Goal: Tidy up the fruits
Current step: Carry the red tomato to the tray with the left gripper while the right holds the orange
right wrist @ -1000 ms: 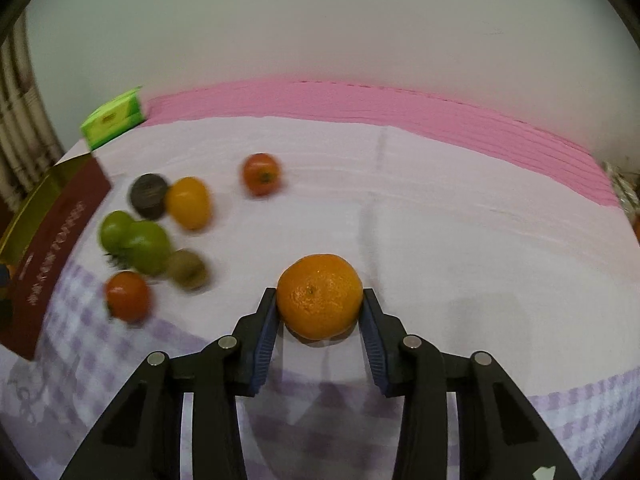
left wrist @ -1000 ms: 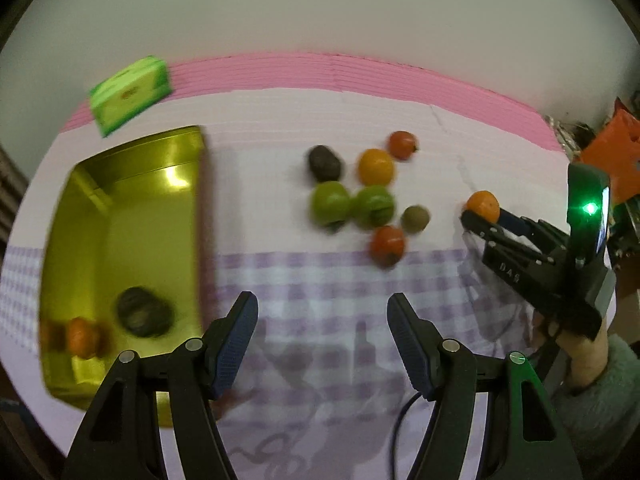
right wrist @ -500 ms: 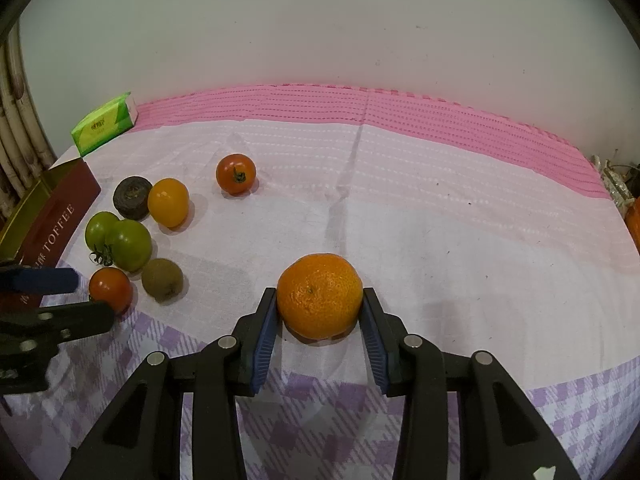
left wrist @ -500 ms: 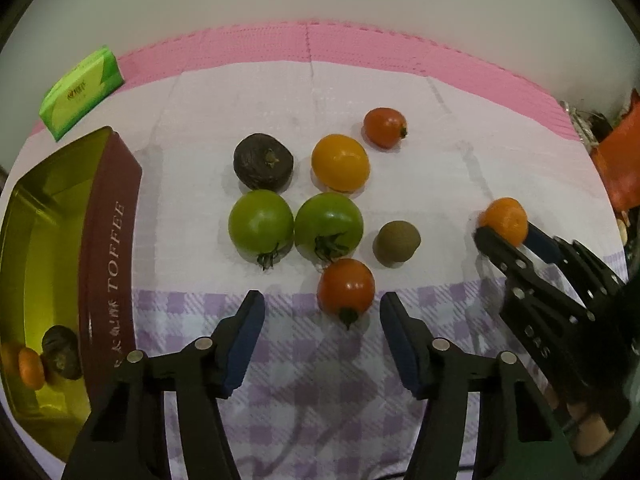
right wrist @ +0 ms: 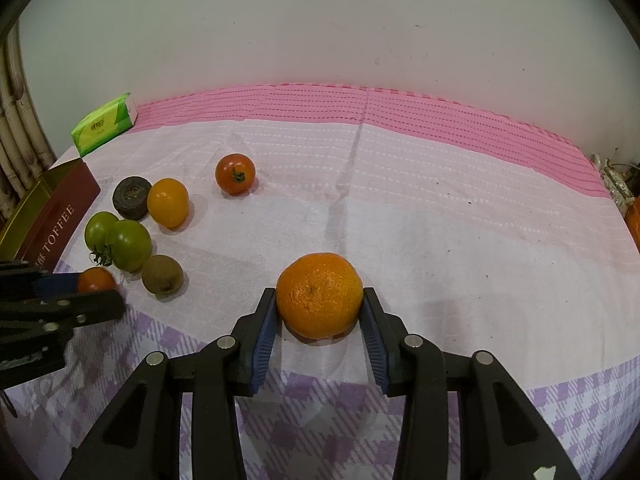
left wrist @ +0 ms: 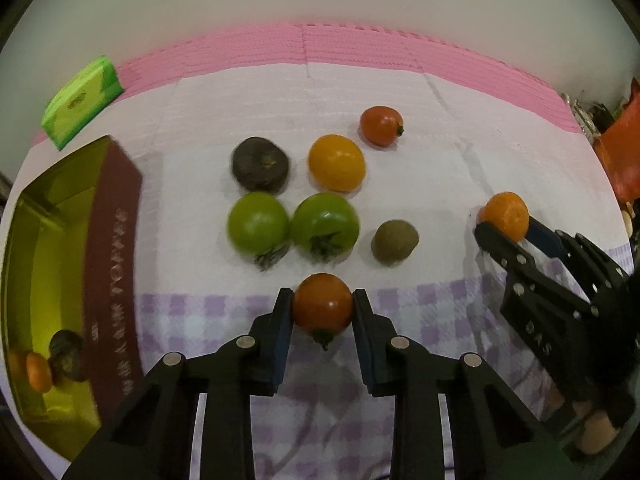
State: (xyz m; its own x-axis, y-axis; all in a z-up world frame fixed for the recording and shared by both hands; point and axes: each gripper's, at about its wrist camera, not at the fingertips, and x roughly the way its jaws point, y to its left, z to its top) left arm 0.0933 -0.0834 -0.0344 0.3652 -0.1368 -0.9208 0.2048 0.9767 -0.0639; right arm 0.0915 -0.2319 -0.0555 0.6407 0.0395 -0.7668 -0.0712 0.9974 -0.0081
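My left gripper [left wrist: 323,312] is shut on a red tomato [left wrist: 323,307] at the near edge of the fruit cluster on the cloth. Behind it lie two green tomatoes [left wrist: 258,223] [left wrist: 325,222], a brown kiwi [left wrist: 394,241], a dark round fruit [left wrist: 260,165], a yellow-orange tomato [left wrist: 337,163] and another red tomato [left wrist: 381,125]. My right gripper [right wrist: 320,312] is shut on a mandarin [right wrist: 319,295] that rests on the cloth. To the left stands the gold toffee tin [left wrist: 114,216], with a dark fruit [left wrist: 64,354] and a small orange one [left wrist: 39,372] inside.
A green tissue pack [left wrist: 82,101] lies at the back left by the pink band of the tablecloth [right wrist: 440,208]. Orange items [left wrist: 624,148] crowd the far right edge. The person's hand [left wrist: 596,432] holds the right gripper at the lower right.
My left gripper swung right from over the tin to the fruit cluster, came down, and its jaws shut on the near red tomato. The right gripper kept still with the mandarin.
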